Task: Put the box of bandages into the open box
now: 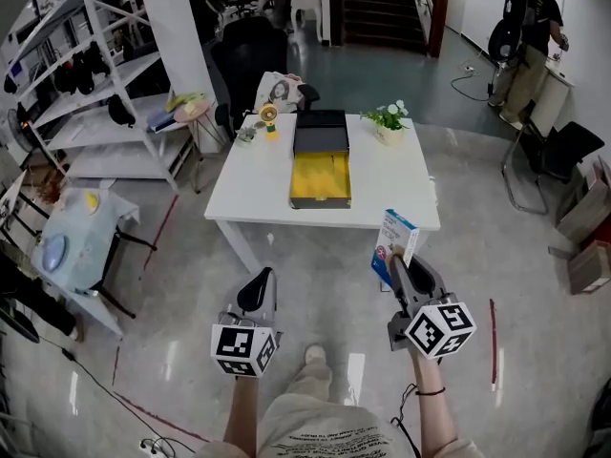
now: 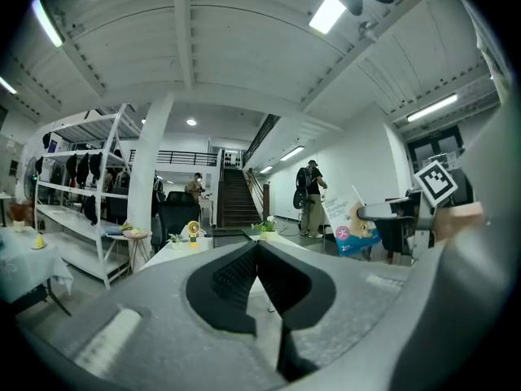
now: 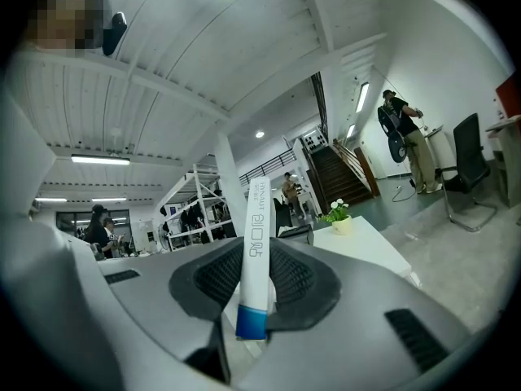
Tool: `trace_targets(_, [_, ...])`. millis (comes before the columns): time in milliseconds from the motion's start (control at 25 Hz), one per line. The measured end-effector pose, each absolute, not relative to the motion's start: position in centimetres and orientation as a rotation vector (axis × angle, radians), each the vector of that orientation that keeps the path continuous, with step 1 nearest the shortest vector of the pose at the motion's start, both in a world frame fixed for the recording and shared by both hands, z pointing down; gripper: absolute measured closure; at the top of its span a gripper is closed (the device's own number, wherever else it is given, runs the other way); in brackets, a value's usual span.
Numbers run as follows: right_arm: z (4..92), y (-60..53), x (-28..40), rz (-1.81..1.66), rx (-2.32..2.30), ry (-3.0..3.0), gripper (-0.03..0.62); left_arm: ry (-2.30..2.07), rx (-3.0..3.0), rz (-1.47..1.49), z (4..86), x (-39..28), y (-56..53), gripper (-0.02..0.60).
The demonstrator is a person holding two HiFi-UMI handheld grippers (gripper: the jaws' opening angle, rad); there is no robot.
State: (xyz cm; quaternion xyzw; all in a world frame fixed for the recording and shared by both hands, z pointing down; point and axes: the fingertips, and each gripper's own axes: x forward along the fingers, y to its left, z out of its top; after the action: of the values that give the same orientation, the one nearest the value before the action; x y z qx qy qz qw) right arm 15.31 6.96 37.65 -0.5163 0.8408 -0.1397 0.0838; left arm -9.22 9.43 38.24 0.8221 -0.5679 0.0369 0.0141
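Observation:
My right gripper (image 1: 399, 267) is shut on the box of bandages (image 1: 392, 246), a flat white and blue carton held upright in the air in front of the white table (image 1: 382, 194). In the right gripper view the bandage box (image 3: 256, 251) stands edge-on between the pads. The open box (image 1: 321, 179), yellow inside with its dark lid (image 1: 320, 132) folded back, lies on the middle of the table. My left gripper (image 1: 256, 289) hangs left of it, shut and holding nothing; in its own view the gripper (image 2: 257, 255) has its jaws together, with the bandage box (image 2: 350, 222) at right.
A small potted plant (image 1: 388, 118) and a yellow toy (image 1: 269, 117) stand at the table's far edge. White shelving (image 1: 105, 74) is at the left, a covered stand (image 1: 76, 241) nearer left. A person (image 1: 535, 27) stands far right by chairs (image 1: 558, 151).

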Motion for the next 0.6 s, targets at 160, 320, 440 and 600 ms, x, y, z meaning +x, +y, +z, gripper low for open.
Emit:
trace_targets(160, [38.1,2.8,14.2,-0.464,-1.549,2.509,0.503,-1.738,2.552,0.134,38.7,-10.0,5.1,0.560])
trace_targets(320, [38.3,-1.1,13.2,-0.482,-1.561,2.512,0.503,-1.711,2.551,0.138,39.1,-10.7,1.0,0.560])
trace_targets(440, [38.6,-4.0,12.4,-0.490,-1.565,2.514,0.503,-1.706,2.550,0.145,39.4,-11.3,-1.9,0.560])
trace_targets(600, [38.7,-7.3,11.6,-0.501,-1.566,2.510,0.503,-1.709,2.551,0.146,39.4,-12.0,-5.0,0.560])
